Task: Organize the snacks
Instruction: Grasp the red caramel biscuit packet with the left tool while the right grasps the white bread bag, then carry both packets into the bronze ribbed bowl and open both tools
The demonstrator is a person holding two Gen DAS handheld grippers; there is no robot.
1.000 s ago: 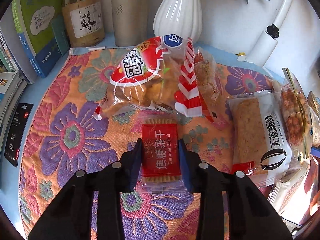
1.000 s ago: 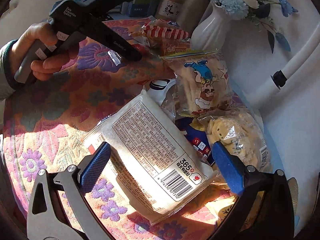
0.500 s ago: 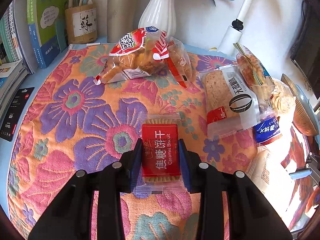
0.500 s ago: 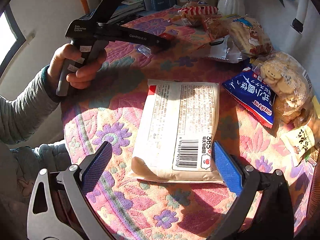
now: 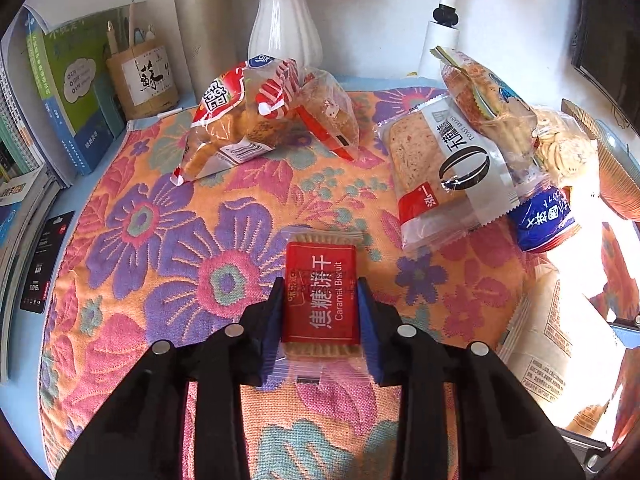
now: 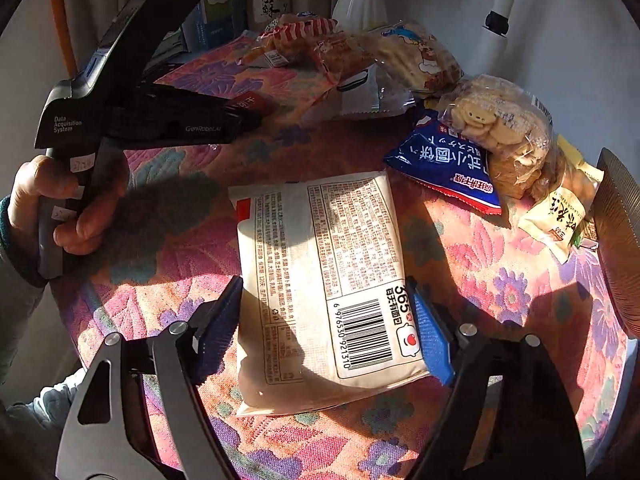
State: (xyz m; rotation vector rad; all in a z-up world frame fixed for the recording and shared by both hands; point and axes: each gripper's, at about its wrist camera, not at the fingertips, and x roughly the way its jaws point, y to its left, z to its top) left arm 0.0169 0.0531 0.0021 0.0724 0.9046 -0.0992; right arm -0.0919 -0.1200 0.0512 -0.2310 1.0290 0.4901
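The left tool pinches a small red caramel-biscuit packet in clear wrap, lifted above the flower-patterned cloth on the bench. The right tool has just been closing; its blue pads now touch both sides of a flat cream bread packet with a barcode lying on the cloth.
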